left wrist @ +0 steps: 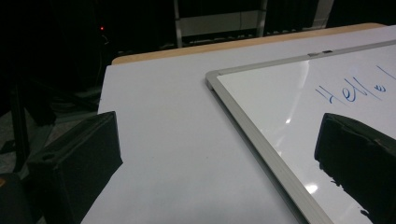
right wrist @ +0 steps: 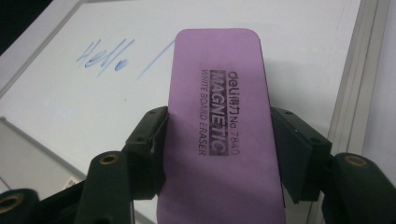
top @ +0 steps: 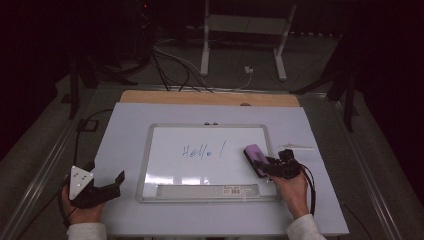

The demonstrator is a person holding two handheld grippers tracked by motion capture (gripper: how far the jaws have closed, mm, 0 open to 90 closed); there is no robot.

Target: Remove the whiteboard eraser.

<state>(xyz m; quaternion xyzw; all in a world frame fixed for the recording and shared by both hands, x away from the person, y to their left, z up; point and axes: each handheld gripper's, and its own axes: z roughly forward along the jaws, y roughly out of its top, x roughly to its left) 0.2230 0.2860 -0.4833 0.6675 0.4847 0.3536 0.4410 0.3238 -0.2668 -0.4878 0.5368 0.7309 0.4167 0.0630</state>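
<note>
Lengthwise, the purple whiteboard eraser (right wrist: 219, 130) points away from the right gripper (top: 270, 167), toward the blue "Hello" writing (top: 202, 150), over the whiteboard (top: 200, 170); its jaws clamp the eraser's long sides. Left gripper (top: 112, 187) rests on the table (top: 125, 130), jaws spread.

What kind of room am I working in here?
Probably a lab or recording studio, not an office: dark curtained surroundings, loose cables on the grey floor, a white metal stand, and a white-topped table bearing a silver-framed whiteboard.
</note>
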